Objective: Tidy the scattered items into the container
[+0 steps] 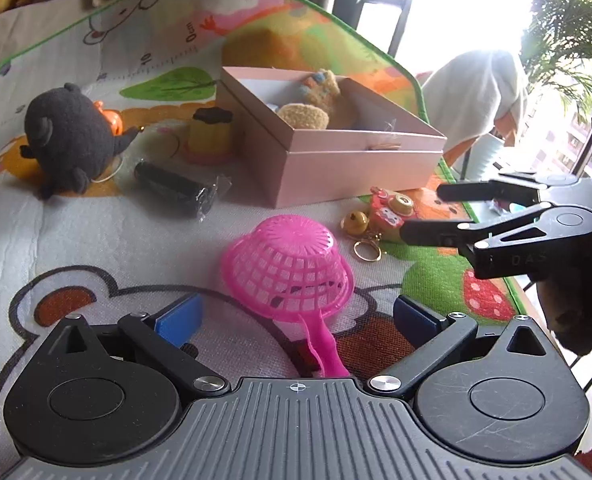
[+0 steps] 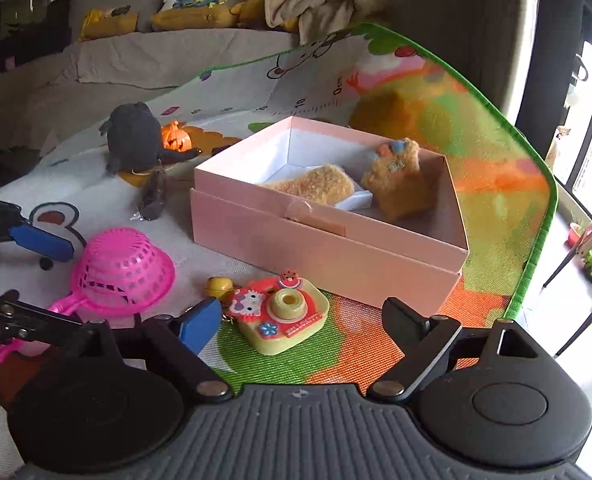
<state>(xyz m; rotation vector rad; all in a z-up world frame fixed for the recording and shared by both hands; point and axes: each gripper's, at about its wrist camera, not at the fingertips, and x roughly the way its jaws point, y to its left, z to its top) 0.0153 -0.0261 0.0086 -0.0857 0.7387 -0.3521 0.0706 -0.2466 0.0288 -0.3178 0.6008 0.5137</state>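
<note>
Lying scattered on a colourful cartoon-print play mat (image 1: 95,216), the toys run left to right in the left wrist view: a dark grey plush animal (image 1: 69,140) with a small orange pumpkin figure (image 1: 109,118) just behind it, a black cylinder wrapped in clear film (image 1: 167,190), a yellow cup-shaped toy with a dark lid (image 1: 211,134), and an open pink cardboard box (image 1: 336,160). Two fuzzy tan plush toys (image 1: 308,114) already sit inside the box.

Nearer the camera, an upturned bright pink plastic mesh strainer (image 1: 291,268) rests on the mat with its handle running back between the left tongs (image 1: 296,316), whose blue-padded fingers (image 1: 179,318) stand wide on either side and do not touch it.

To the right of the strainer, just in front of the box, lies a yellow and red toy camera keychain (image 2: 283,316) with a small gold bell (image 2: 218,286) beside it. The right tongs (image 2: 304,320) hang low over that keychain, spread wide, with the camera between the fingers and no pad pressing on it.
</note>
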